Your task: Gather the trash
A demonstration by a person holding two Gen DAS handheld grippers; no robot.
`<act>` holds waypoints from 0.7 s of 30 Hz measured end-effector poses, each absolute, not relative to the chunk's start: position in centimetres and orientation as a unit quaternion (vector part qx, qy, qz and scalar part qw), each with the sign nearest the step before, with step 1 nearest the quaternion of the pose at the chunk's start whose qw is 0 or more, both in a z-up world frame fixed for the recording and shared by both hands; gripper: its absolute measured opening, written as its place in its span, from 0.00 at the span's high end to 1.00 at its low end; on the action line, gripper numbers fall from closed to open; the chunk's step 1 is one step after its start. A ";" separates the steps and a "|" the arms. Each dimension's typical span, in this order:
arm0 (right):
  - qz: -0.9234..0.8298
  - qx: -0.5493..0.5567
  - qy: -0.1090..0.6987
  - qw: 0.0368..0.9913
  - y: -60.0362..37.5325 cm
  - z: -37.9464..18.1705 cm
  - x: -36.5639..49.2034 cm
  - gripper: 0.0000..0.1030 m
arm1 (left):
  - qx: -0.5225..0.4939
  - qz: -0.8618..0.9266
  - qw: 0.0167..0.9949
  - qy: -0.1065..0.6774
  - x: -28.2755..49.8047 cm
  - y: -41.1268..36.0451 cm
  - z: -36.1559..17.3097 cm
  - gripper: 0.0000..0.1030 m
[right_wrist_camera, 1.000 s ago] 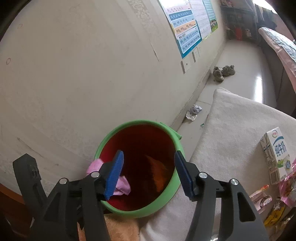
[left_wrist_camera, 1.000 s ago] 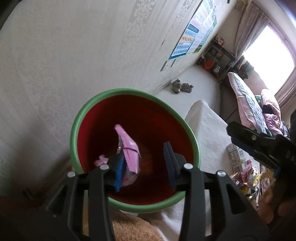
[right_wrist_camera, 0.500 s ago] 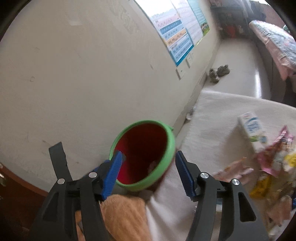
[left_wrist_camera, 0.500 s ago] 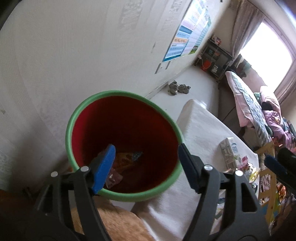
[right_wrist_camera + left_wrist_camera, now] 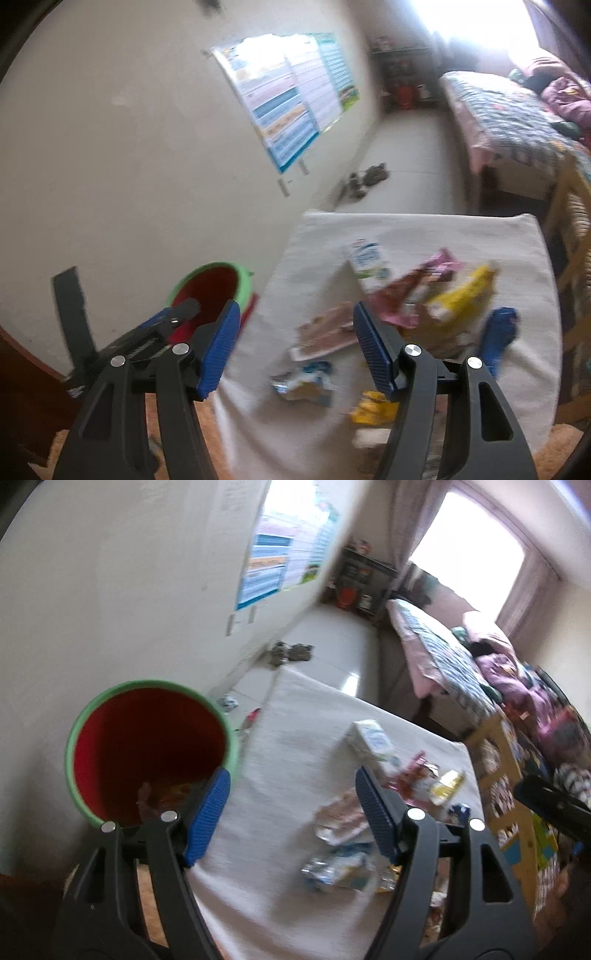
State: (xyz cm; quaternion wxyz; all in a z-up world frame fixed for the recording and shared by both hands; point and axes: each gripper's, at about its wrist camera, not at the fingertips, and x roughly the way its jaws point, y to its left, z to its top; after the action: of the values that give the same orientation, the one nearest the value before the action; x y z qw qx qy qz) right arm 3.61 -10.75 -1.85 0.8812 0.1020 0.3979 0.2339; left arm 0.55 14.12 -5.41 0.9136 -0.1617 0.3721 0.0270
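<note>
A green-rimmed red bin [image 5: 147, 738] stands at the table's left end by the wall, with wrappers at its bottom; it also shows in the right wrist view [image 5: 210, 284]. My left gripper [image 5: 291, 812] is open and empty, just right of the bin. My right gripper [image 5: 293, 345] is open and empty above the white-clothed table [image 5: 424, 236]. On the cloth lie a white milk carton [image 5: 367, 262], a pink wrapper [image 5: 413, 295], a yellow wrapper [image 5: 461, 291], a blue wrapper [image 5: 498, 336] and several more. The left gripper shows beside the bin in the right wrist view [image 5: 166, 321].
A cream wall with a poster [image 5: 291, 96] runs along the left. Shoes [image 5: 365, 177] lie on the floor beyond the table. A bed [image 5: 509, 110] stands at the back right. A wooden chair [image 5: 572, 221] is at the table's right.
My left gripper let the pink wrapper fall into the bin and opened wide. Both grippers swung right, away from the bin and toward the wrappers on the table.
</note>
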 end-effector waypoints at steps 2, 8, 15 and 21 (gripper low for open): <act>0.218 0.103 0.396 0.886 -12.3 -2.1 3.5 0.39 | -0.151 0.011 0.915 0.373 0.6 12.8 -5.2 0.35; 0.164 0.112 0.397 0.896 -17.1 -3.6 3.5 0.39 | -0.127 -0.030 0.915 0.382 0.5 9.1 -5.0 0.35; 0.116 0.134 0.425 0.888 -21.1 -6.4 3.9 0.39 | -0.096 -0.060 0.899 0.423 0.5 6.2 -7.3 0.34; 0.104 0.131 0.455 0.875 -21.7 -8.6 4.1 0.39 | -0.070 -0.068 0.872 0.481 1.3 4.9 -11.5 0.34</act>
State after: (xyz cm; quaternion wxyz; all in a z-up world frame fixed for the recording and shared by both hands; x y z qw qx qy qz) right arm 4.13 -21.68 -8.59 0.8746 0.1311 0.4550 0.1041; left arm 1.32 4.92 -11.47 0.8715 -0.0703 0.4806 -0.0676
